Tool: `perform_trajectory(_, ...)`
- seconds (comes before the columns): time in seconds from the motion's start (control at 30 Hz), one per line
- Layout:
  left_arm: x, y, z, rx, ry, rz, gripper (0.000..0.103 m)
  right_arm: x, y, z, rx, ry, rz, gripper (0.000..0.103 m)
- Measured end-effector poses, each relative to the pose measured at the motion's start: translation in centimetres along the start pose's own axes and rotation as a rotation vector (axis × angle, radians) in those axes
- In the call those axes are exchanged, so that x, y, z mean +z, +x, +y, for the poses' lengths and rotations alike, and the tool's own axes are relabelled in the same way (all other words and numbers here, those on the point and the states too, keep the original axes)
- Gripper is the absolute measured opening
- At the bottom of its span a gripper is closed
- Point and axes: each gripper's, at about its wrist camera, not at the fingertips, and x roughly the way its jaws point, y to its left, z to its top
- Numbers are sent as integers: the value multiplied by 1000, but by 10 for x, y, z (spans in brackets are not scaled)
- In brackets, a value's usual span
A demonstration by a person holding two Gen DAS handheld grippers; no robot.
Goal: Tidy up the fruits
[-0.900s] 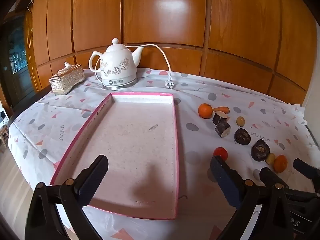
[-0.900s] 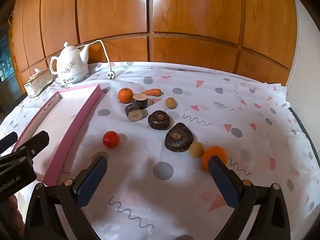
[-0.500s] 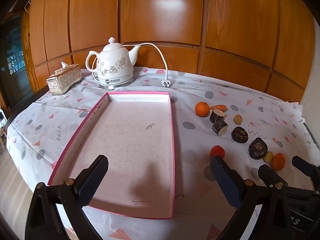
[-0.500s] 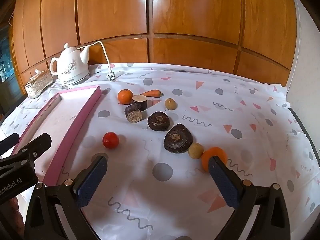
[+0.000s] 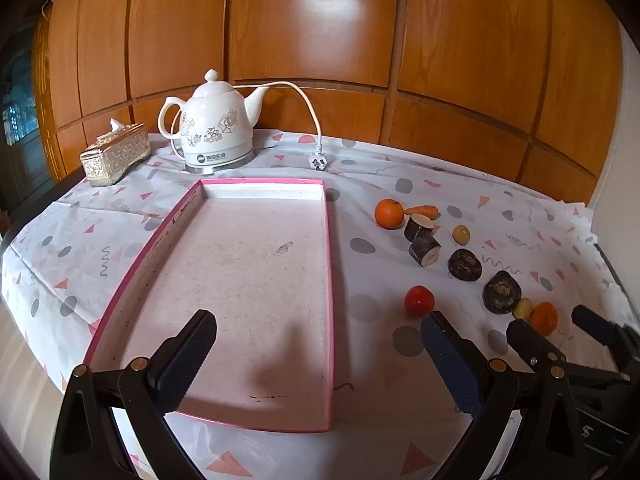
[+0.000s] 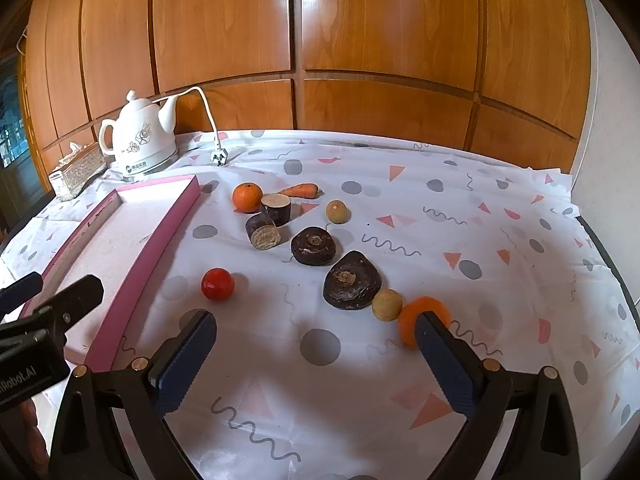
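Grippers: left gripper (image 5: 318, 354) and right gripper (image 6: 316, 354) both spread wide, holding nothing.
Tomato (image 6: 217, 284): likely soft, slippery; pinch gently across its middle.

"Robot.AI" mirrored on left tool (image 6: 48, 292) body (partly cut off), kettle (image 5: 214, 126) logo perhaps unreadable

near orange (image 6: 422, 314) partly behind pad

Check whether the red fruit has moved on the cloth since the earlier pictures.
No. The red fruit sits in the same place relative to the pink tray and the grey dot beside it; only the camera shifted slightly.
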Motion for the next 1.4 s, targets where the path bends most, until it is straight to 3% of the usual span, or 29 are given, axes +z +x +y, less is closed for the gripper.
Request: perform_trajectory(1.4, 5, -4, -10, -55, 32, -22, 103, -2, 1, -12, 37, 20, 2, 100)
